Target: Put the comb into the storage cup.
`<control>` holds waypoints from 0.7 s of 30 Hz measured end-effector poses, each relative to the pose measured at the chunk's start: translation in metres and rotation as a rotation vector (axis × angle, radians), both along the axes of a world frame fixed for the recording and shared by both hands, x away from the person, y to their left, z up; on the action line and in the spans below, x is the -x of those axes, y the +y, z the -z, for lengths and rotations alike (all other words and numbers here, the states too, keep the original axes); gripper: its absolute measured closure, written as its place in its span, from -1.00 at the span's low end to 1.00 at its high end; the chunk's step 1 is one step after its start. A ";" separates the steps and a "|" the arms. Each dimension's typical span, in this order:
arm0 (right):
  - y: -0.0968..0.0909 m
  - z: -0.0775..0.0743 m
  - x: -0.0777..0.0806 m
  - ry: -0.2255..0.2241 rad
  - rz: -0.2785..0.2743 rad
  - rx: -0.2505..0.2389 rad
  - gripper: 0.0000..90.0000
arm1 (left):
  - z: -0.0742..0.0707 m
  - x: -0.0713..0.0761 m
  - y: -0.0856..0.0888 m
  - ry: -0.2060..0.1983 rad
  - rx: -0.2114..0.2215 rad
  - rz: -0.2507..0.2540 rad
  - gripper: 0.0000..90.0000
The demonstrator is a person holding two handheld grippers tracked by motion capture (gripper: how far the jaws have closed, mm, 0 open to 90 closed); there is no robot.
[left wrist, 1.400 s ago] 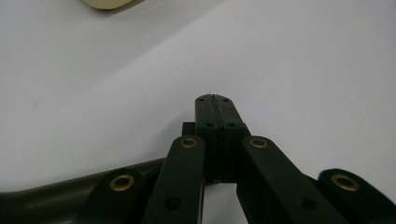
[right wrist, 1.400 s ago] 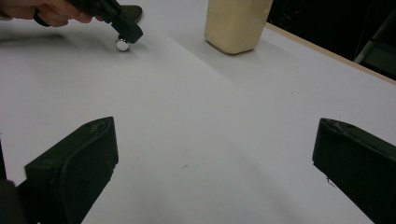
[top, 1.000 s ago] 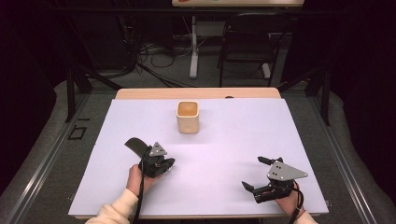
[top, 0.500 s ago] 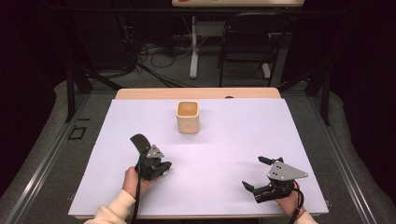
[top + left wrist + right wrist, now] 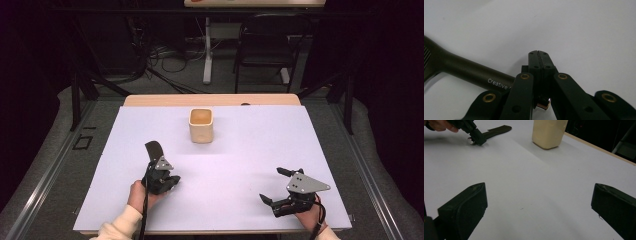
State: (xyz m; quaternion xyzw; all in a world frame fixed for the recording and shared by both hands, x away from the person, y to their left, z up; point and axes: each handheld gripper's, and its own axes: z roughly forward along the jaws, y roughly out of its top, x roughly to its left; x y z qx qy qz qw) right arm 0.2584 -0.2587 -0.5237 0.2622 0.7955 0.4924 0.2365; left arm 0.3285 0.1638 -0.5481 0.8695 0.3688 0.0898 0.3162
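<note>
Left gripper [image 5: 161, 176] near-left on white table [image 5: 250, 150], jaws pressed together, pads meeting with nothing between. Dark spatula-type utensil [image 5: 154, 150] lies flat just beside its tip, handle running under gripper, blade pointing far; can't tell if they're touching. Right gripper [image 5: 274, 186] near-right, jaws spread wide, nothing in them. Beige square cup [image 5: 201, 124] upright, far-centre, well apart from both.
</note>
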 end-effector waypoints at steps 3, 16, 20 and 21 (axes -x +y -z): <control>0.000 0.000 0.000 0.000 0.001 0.000 -1.00 | -0.001 0.000 0.002 0.001 -0.002 0.000 1.00; -0.001 0.000 0.000 0.002 0.005 0.000 -1.00 | -0.002 0.000 0.007 0.020 -0.004 -0.011 1.00; -0.001 0.000 0.000 0.002 0.007 0.000 -1.00 | -0.002 0.000 0.010 0.021 -0.014 -0.019 1.00; -0.001 0.000 0.000 0.003 0.008 -0.001 -1.00 | -0.002 -0.001 0.011 0.025 -0.016 -0.020 1.00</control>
